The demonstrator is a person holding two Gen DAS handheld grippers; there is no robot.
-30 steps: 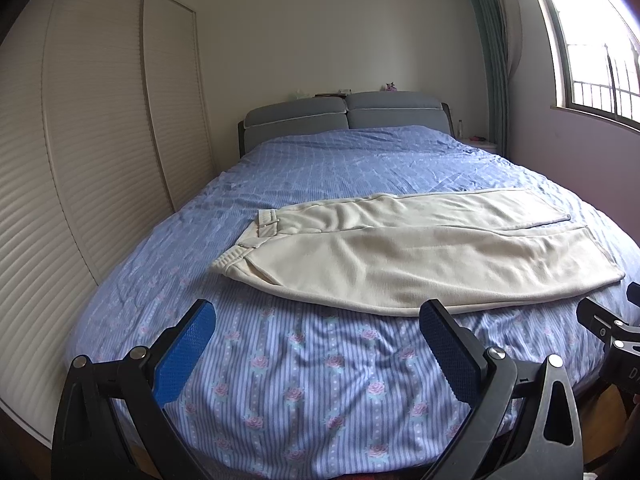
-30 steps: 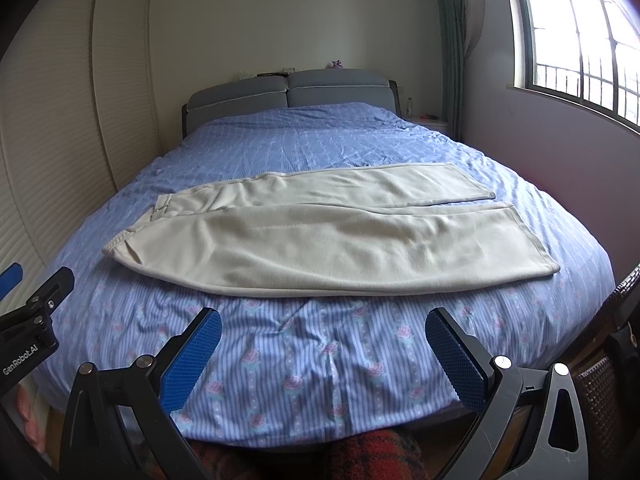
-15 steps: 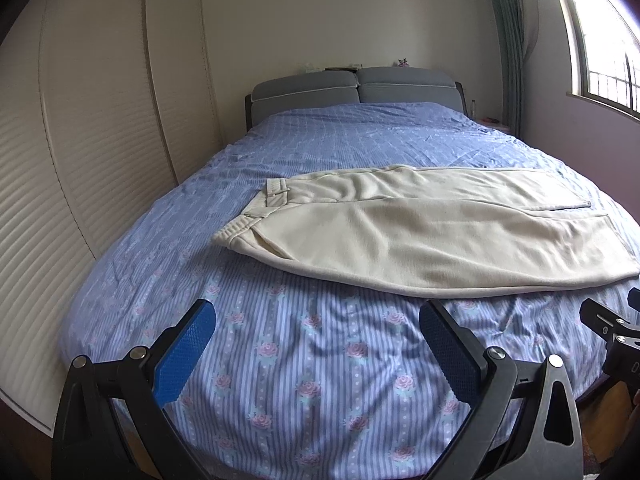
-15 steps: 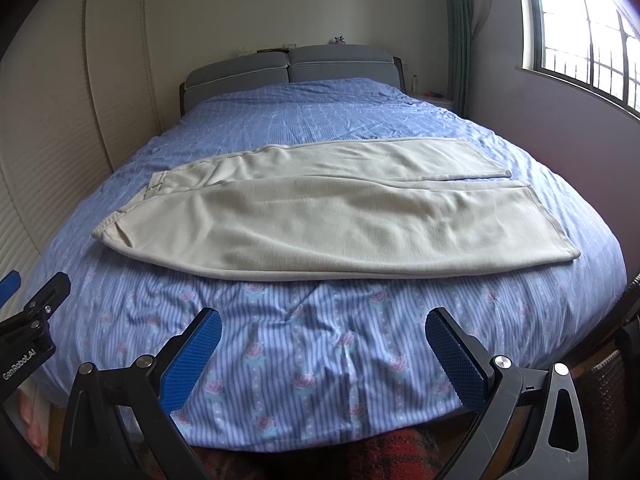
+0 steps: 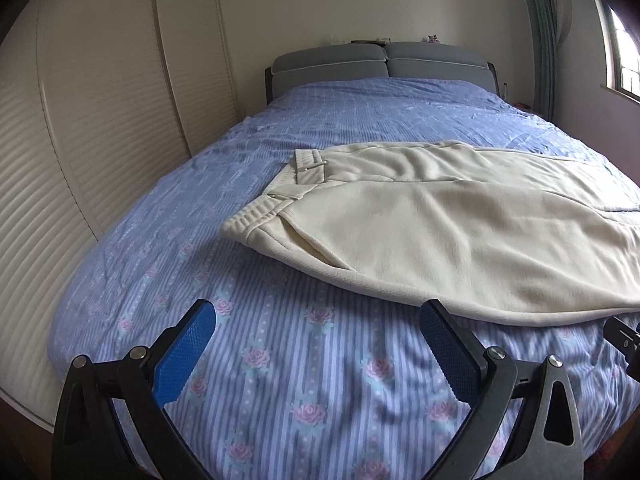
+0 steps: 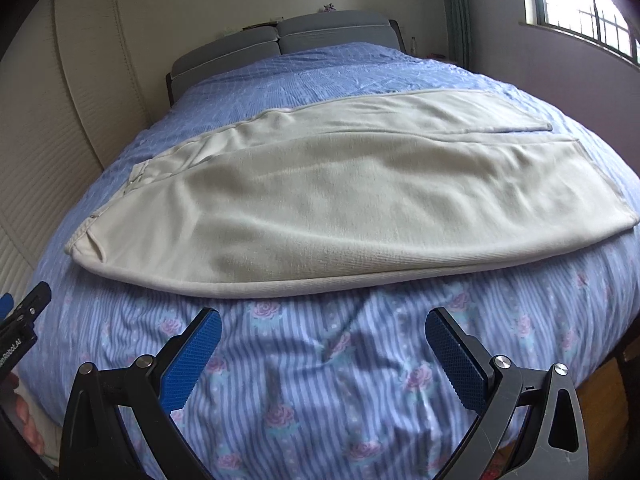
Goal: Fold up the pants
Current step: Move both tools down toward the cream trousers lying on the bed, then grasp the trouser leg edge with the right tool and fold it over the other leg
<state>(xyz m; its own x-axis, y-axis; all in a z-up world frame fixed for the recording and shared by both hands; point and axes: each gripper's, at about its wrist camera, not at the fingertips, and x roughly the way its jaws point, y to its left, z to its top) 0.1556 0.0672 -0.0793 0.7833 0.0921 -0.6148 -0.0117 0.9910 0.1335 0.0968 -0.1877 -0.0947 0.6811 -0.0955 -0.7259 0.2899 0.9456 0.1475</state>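
Note:
Cream pants (image 5: 440,220) lie flat across the blue striped bed (image 5: 304,360), waistband at the left, legs running off to the right. In the right wrist view the same pants (image 6: 340,196) fill the middle, hems at the right. My left gripper (image 5: 316,344) hovers open above the bed's near edge, just short of the pants' lower seam near the waistband end. My right gripper (image 6: 324,350) is open too, a little before the near seam at mid-leg. Neither holds anything. The tip of the right gripper (image 5: 624,340) shows at the left wrist view's right edge.
A grey padded headboard (image 5: 380,60) stands at the far end. Louvred wardrobe doors (image 5: 100,120) run close along the bed's left side. A window (image 6: 580,4) and a green curtain (image 6: 456,12) are on the right wall. Wooden floor (image 6: 604,392) shows at the bed's right corner.
Both grippers have moved forward and lower toward the bed; the pants now look larger and closer. The left view has swung left toward the waistband. The pants have not moved.

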